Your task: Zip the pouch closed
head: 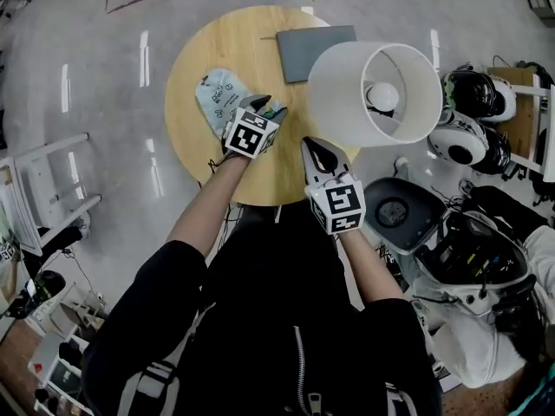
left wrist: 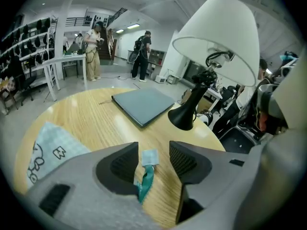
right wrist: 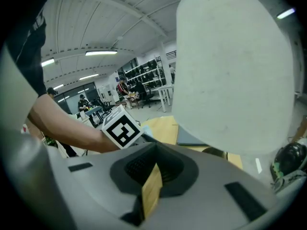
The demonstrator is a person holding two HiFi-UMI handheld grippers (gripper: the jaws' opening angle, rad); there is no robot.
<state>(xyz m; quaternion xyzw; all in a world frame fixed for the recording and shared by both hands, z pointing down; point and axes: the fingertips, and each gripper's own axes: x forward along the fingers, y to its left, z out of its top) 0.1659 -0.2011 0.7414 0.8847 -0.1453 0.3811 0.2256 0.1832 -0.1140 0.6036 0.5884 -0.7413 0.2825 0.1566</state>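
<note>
Left gripper view gives the best look at the work. The left claw point(left wrist: 152, 159) stands wide open, low over the round wooden table point(left wrist: 91, 119). Between its two pads, touching neither of them, lies the green zipper pull point(left wrist: 145, 180) with a small pale tag point(left wrist: 150, 157) at its end. The pouch point(left wrist: 50, 145) lies flat at the lower left of that frame, partly behind the left jaw. In the head view it is on the left part of the table, just above and left of this claw's marker cube.

The right claw point(right wrist: 152, 176) is closed with nothing in it; only a thin strip of table shows between its jaws. It hovers at the lower right edge of the table, near the lamp point(head: 373, 94) with the white shade, well apart from the pouch.

I judge the pouch to be light and soft, so it will likely slide and wrinkle on the smooth wood when the pull is drawn. The pull is small and limp; the pale tag seems the best place to pinch it. The other claw should probably press the pouch's end near the zipper line, to keep the material tight.

About writing: the pouch carries black printed drawings, one like a blocky letter or a crown, but no word can be read. The cubes bear only square black-and-white patterns. No brand is visible.
</note>
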